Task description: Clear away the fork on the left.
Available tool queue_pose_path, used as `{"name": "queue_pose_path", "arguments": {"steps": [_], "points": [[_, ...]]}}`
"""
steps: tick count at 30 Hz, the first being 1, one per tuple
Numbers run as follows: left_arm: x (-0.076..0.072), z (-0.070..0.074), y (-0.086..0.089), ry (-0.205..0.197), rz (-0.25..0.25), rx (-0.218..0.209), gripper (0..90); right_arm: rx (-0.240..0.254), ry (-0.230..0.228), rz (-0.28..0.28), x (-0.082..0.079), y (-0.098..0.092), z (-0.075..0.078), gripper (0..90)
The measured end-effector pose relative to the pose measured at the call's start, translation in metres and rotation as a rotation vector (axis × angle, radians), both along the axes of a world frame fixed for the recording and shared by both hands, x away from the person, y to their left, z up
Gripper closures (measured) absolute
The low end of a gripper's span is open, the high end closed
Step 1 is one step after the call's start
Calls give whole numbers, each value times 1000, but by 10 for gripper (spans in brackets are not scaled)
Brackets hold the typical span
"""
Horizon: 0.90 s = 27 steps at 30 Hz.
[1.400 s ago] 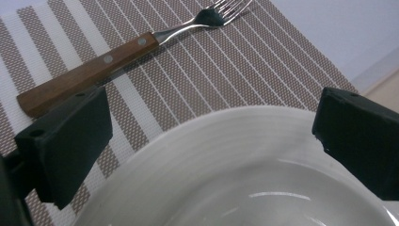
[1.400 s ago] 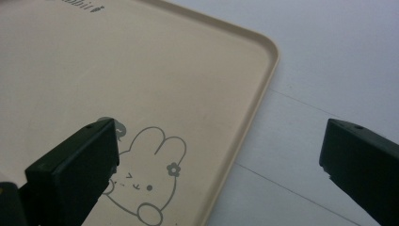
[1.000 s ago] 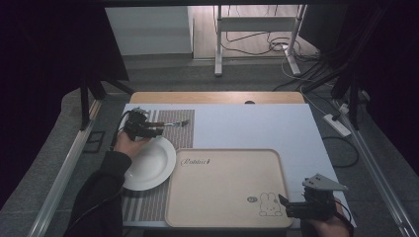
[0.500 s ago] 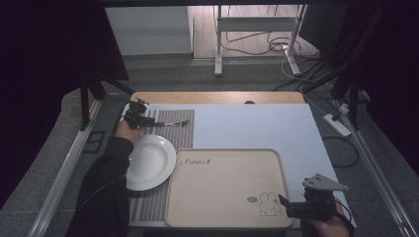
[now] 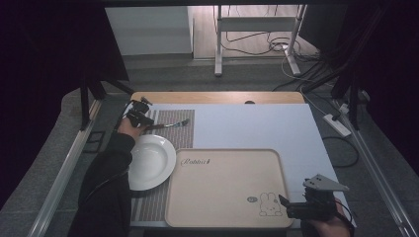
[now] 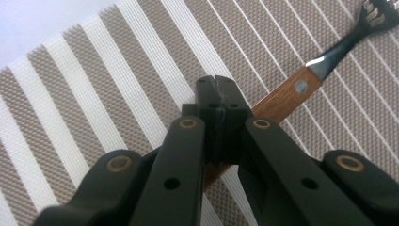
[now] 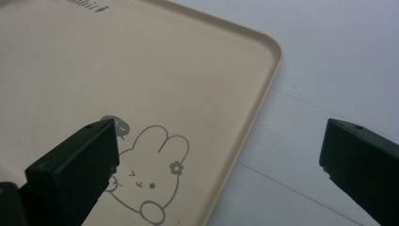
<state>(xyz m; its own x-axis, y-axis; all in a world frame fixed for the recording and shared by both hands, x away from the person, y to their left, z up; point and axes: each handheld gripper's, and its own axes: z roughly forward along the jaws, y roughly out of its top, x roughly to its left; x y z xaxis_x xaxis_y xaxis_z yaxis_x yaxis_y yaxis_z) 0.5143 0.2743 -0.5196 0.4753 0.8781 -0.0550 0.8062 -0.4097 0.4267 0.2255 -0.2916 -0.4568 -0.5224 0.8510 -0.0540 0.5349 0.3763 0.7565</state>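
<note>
Lying on the brown-and-white striped woven placemat is a fork with a brown wooden handle and a dark metal neck and tines, and its handle is clamped between the two black jaws of the left gripper, which have just been closing and are now drawn tight together on the wood. In the high view the fork is seen at the far left of the table, its tines pointed toward the right, with the left gripper held over the handle end. A round white ceramic plate is set on the same placemat, nearer the person and apart from the fork. Beside the plate, a rectangular beige tray printed with a rabbit drawing is laid on the pale blue-white table top. Over the tray's near right corner the right gripper is held with its jaws spread wide and nothing between them; the tray rim is seen below it.
</note>
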Motion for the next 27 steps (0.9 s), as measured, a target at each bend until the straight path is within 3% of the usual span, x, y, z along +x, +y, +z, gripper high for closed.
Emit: {"name": "queue_pose_path", "arguments": {"steps": [5,12,16,20,22,25,27], "points": [[-14,0,3,35,-41,-46,886,-5,0,2,0,1,0,0],[-29,-1,5,50,-92,-69,886,-11,2,5,1,2,0,0],[-33,0,4,61,-122,-71,886,-12,3,6,1,2,0,0],[-31,0,6,68,-122,-86,886,-12,3,6,1,2,0,0],[-31,4,7,29,-104,-83,870,-11,3,6,1,2,0,0],[-28,13,10,-14,-81,-120,740,-10,4,5,1,2,0,0],[-27,17,8,-28,-94,-130,666,-10,3,6,1,2,0,0]]}}
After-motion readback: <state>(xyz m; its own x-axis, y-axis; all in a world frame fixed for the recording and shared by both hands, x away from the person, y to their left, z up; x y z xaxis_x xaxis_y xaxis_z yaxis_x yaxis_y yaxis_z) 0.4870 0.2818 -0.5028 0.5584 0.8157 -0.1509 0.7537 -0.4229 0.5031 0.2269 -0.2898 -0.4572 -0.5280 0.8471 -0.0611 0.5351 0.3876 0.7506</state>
